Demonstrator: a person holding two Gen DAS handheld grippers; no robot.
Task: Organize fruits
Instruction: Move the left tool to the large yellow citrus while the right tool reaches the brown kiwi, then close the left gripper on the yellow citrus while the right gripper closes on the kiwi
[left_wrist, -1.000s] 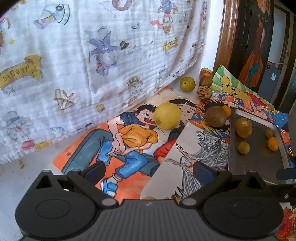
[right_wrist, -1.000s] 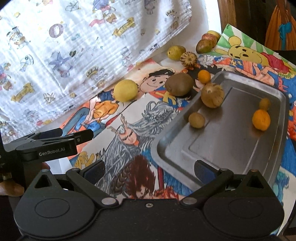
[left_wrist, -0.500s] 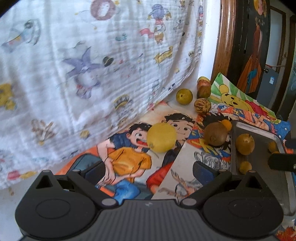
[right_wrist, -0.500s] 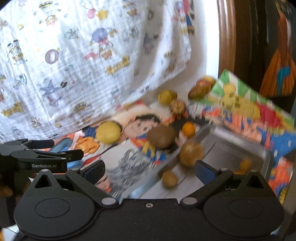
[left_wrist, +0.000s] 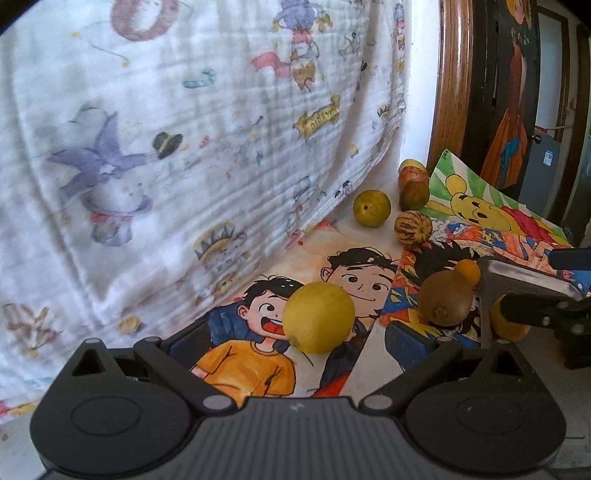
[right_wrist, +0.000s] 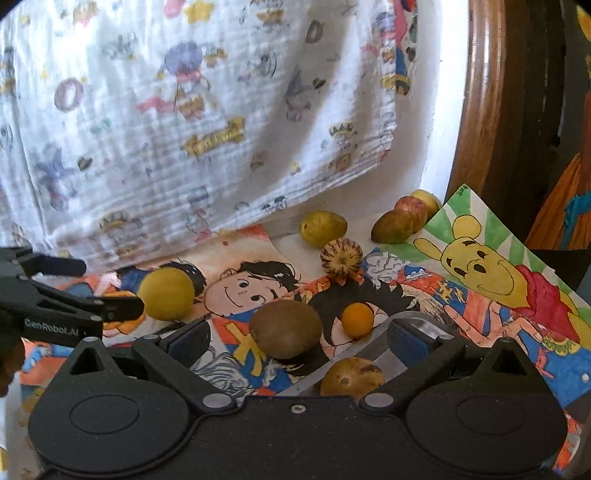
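A round yellow fruit (left_wrist: 318, 316) lies on cartoon posters, just ahead of my open left gripper (left_wrist: 295, 341) and between its fingertips, not gripped. A brown kiwi (right_wrist: 285, 328) sits between the fingertips of my open right gripper (right_wrist: 299, 339), beside a small orange (right_wrist: 357, 319). The metal tray (left_wrist: 524, 277) holds a yellow-brown fruit (right_wrist: 351, 378) near its corner. Further back lie a green-yellow fruit (right_wrist: 323, 228), a striped fruit (right_wrist: 341, 257), a brown fruit (right_wrist: 392, 226) and a red apple (right_wrist: 413, 206).
A printed white cloth (left_wrist: 184, 147) hangs along the left and back, close to the fruits. A wooden frame (right_wrist: 480, 110) stands at the back right. The right gripper's fingers (left_wrist: 543, 314) reach over the tray corner in the left wrist view.
Both grippers moved forward and lower toward the fruits. The yellow fruit now lies between the left fingertips and the kiwi between the right ones. Both stay open.
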